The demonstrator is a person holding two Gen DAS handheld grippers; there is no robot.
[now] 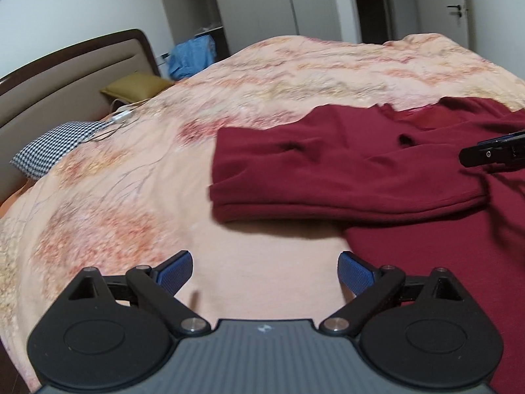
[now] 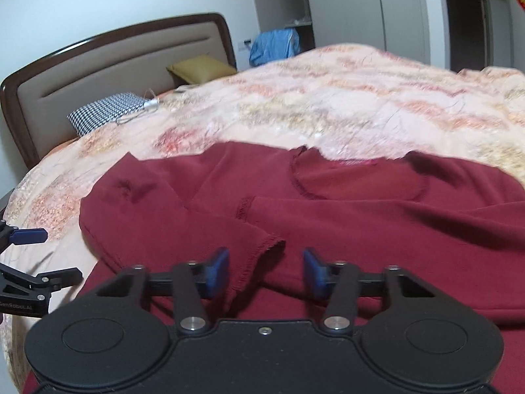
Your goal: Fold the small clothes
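Note:
A dark red long-sleeved top point(image 1: 344, 170) lies spread on the bed, neckline away from me, with both sleeves folded across its body. It also shows in the right wrist view point(image 2: 344, 216). My left gripper point(image 1: 265, 271) is open and empty, above bare bedspread just left of the top's lower edge. My right gripper point(image 2: 265, 271) is open and empty over the top's lower body, with a sleeve cuff point(image 2: 265, 246) lying between and just beyond its blue pads. The right gripper shows at the right edge of the left wrist view point(image 1: 492, 154); the left gripper shows at the left edge of the right wrist view point(image 2: 29, 252).
The bed has a peach patterned bedspread point(image 1: 131, 180). A houndstooth pillow point(image 2: 108, 111), an olive cushion point(image 2: 200, 69) and a white cable lie near the padded headboard point(image 2: 98, 52). Beyond the bed are a blue garment point(image 2: 272, 47), an open wardrobe and a door.

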